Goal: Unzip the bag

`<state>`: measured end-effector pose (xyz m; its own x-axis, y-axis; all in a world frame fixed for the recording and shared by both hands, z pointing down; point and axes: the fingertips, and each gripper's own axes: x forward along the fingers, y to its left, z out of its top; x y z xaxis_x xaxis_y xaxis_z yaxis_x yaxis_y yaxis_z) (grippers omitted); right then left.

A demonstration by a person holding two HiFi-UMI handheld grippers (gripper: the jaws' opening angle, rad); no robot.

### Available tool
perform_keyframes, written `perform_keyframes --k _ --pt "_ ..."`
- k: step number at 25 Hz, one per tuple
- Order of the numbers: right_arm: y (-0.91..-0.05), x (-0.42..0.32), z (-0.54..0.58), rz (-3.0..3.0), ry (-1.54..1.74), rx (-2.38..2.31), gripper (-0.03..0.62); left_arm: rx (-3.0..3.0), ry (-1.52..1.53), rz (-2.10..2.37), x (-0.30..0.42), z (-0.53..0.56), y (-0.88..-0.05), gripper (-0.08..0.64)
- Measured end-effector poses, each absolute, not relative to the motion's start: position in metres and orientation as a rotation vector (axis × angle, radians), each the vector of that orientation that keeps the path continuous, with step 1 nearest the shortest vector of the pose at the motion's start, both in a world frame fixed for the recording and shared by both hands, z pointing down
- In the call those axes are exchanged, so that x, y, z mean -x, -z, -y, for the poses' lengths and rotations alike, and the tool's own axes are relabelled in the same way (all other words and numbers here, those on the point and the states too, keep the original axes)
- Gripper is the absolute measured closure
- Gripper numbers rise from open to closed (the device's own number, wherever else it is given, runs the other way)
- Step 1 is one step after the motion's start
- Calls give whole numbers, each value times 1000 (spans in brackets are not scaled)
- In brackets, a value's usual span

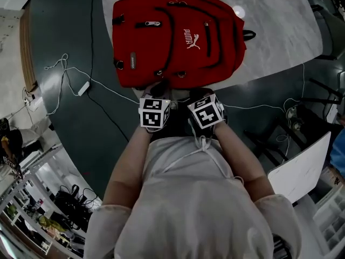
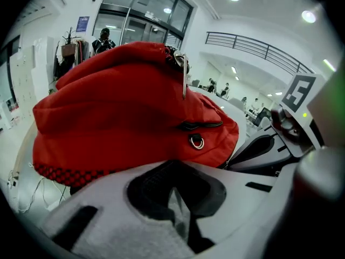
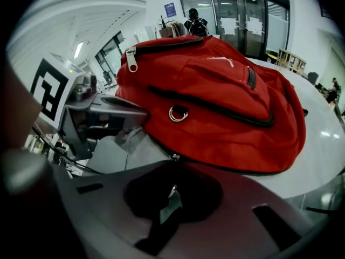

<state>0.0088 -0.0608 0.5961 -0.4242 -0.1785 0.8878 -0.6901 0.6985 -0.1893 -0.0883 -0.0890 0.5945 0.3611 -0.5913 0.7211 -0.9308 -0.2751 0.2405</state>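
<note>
A red backpack (image 1: 178, 36) lies flat on the pale round table (image 1: 280, 20), its bottom edge toward me. Both grippers sit side by side at that near edge. My left gripper (image 1: 157, 91) is shut, with nothing between its jaws (image 2: 175, 198); the bag (image 2: 124, 107) rises just beyond it. My right gripper (image 1: 198, 94) is also shut (image 3: 170, 190). A small zipper slider (image 3: 172, 156) on the bag's lower seam sits just past its tips; I cannot tell whether they touch. A silver zipper pull (image 3: 131, 60) hangs at the bag's top.
The table's near rim runs under both grippers. White cables (image 1: 70, 74) trail over the dark floor at left. A white panel (image 1: 302, 166) and chair frames stand at right. My own torso fills the lower head view.
</note>
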Motion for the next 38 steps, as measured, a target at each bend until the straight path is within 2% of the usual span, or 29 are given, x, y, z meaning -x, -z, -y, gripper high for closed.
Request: perform_keyframes --k 17,38 --pt "-604 -94 86 1925 -755 -719 565 -1881 -666 1439 93 90 -597 539" --pt "-608 -150 117 1902 -809 -706 565 -1829 -672 1518 94 93 -599 540"
